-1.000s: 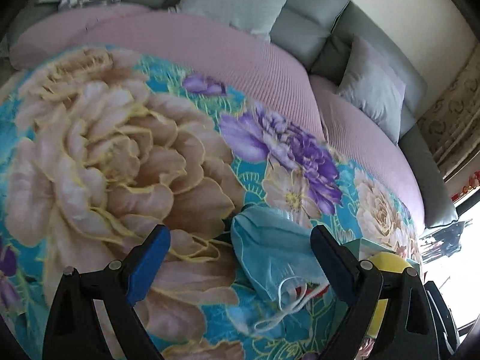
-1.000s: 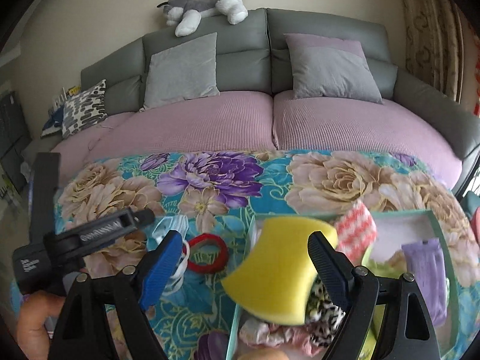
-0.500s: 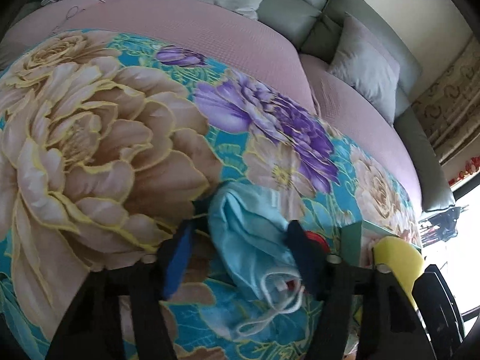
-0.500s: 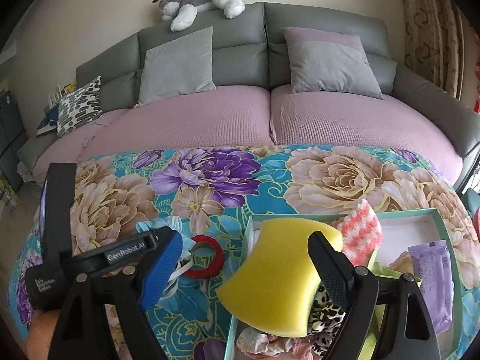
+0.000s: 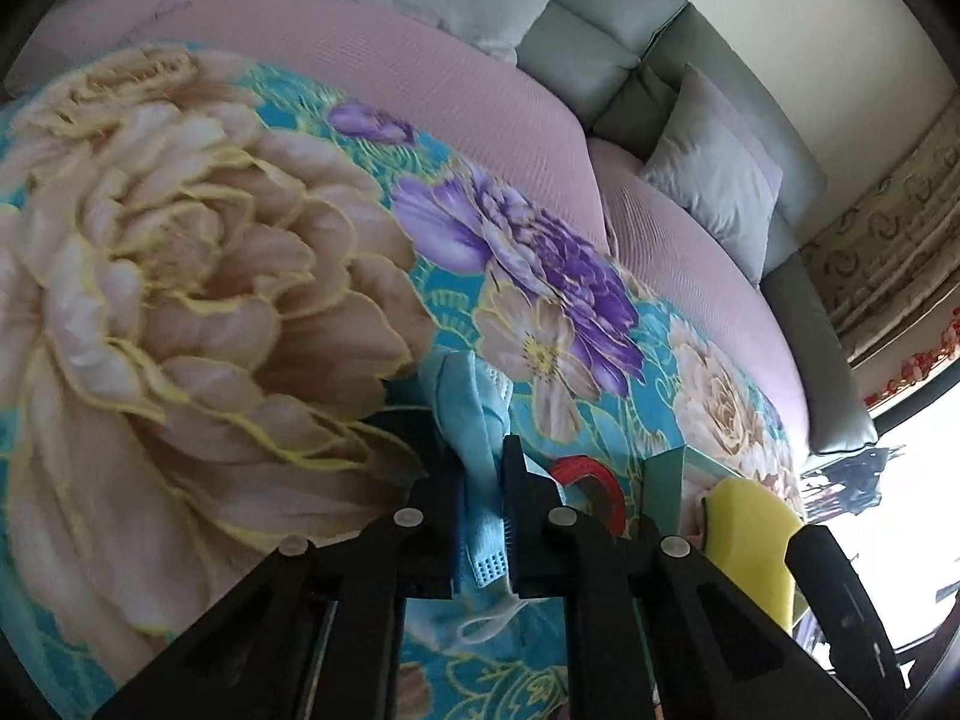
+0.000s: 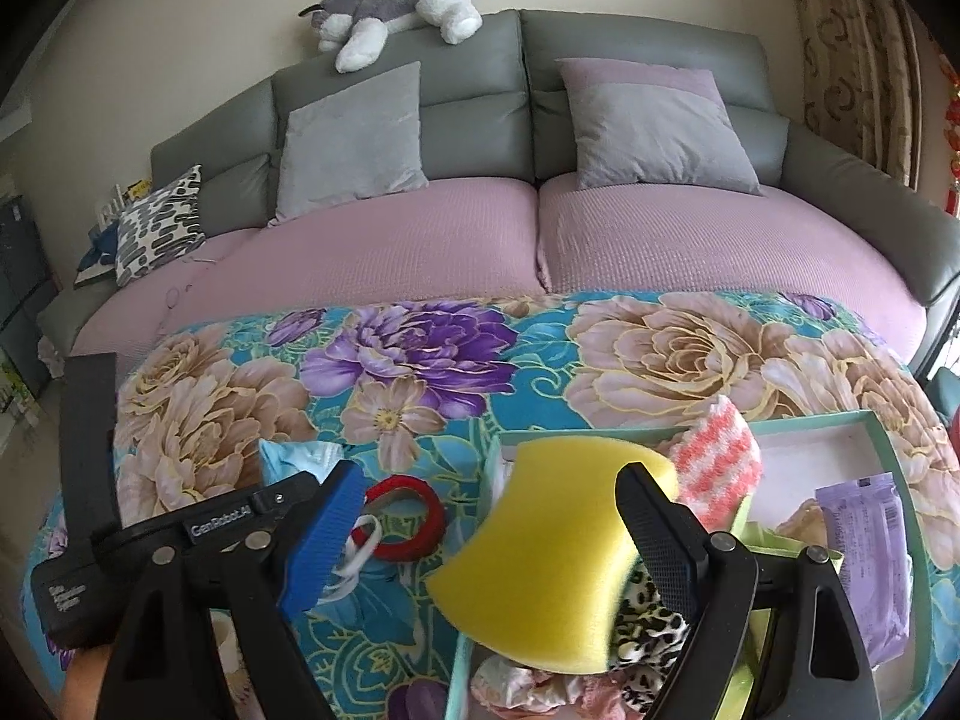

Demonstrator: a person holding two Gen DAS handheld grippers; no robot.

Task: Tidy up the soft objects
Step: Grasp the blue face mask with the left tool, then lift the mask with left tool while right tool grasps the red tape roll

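Observation:
A light blue face mask (image 5: 474, 414) lies on the flowered blanket. My left gripper (image 5: 483, 510) is closing its jaws on the mask, and both pads press the bunched fabric. In the right wrist view the mask (image 6: 300, 456) peeks out past the left gripper (image 6: 288, 483). My right gripper (image 6: 489, 534) stands open over the near corner of a teal box (image 6: 678, 423). A yellow sponge (image 6: 552, 552) rests on the box's contents between its fingers, clear of the blue pad. A red ring (image 6: 414, 516) lies beside the box.
The box holds a pink-and-white fuzzy cloth (image 6: 714, 468), a purple packet (image 6: 864, 546) and a leopard-print cloth (image 6: 648, 624). Behind the blanket is a sofa with a pink cover (image 6: 420, 252), grey cushions (image 6: 348, 138) and a plush dog (image 6: 396, 12). A curtain (image 6: 858, 48) hangs at the right.
The left gripper's jaws went from wide open around the mask to shut on it, squeezing it into a narrow fold. The right gripper and the sponge have not moved.

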